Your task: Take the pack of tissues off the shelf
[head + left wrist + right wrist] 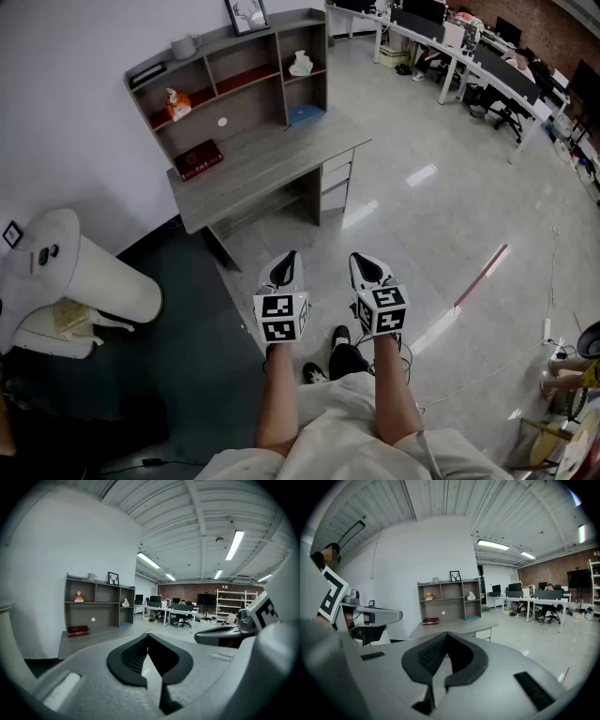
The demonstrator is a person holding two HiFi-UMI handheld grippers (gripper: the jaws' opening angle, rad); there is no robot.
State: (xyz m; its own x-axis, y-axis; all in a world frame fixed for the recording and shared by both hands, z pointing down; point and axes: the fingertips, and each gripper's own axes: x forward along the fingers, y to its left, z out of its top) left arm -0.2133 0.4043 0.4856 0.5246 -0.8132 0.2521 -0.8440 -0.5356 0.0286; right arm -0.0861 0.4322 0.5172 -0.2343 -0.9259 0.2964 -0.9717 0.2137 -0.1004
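Observation:
The grey shelf unit (234,70) stands on a grey desk (262,164) against the white wall, some way ahead of me. On its shelves I see a small orange-and-white thing (173,101), a white thing (300,64) and a flat blue thing (305,114). From here I cannot tell which is the pack of tissues. My left gripper (288,255) and right gripper (361,258) hang side by side over the floor, well short of the desk. Both are shut and hold nothing. The left gripper (148,633) and the right gripper (446,633) both point towards the shelf (449,599).
A red book (198,159) lies on the desk. A picture frame (246,14) and a grey cup (184,45) stand on top of the shelf. A white round pedestal table (103,272) is at the left. Office desks and chairs (487,66) fill the far right.

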